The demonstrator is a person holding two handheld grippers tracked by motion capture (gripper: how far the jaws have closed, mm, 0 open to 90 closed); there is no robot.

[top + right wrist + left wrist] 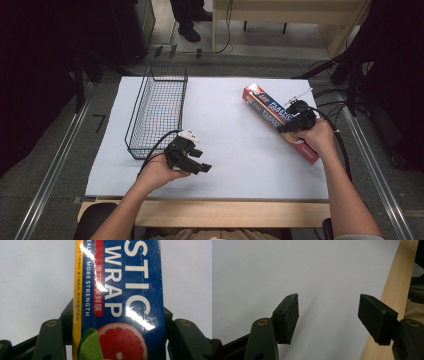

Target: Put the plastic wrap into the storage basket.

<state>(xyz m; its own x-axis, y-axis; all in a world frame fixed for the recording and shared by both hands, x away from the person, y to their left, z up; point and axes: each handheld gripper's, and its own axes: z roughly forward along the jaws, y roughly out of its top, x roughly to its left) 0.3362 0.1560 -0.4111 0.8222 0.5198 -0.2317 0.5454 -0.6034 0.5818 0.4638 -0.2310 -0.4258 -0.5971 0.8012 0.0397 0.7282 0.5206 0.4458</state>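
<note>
over on the left edge of the white tabletop (pixel 225 150) sits a black wire basket (pixel 159 112), long and narrow, running away from the person, nothing visible inside it. just to its right, near the front corner of the basket, the left gripper (pixel 199 161) hangs low over the sheet in the person's left hand, its cable looping back beside the basket. in the left gripper view (pixel 328 315) the two black fingers (pixel 289 317) stand well apart with bare white surface between them, nothing touched, and the wooden edge (pixel 397 285) of the table runs along the right side. moving across, the middle of the sheet is plain white. and now the right side: a long plastic wrap box (pixel 270 112), red and blue, lies slantwise on the sheet, its far end pointing toward the back middle, its near end toward the right edge. the right gripper (pixel 292 125) is down on it around the near half, hand wrapped behind. in the right gripper view (pixel 118 322) the box (pixel 120 302) runs straight up between the fingers (pixel 67 317), which are clamped on its two long sides, the grapefruit and lime print sitting right at the grip.
</note>
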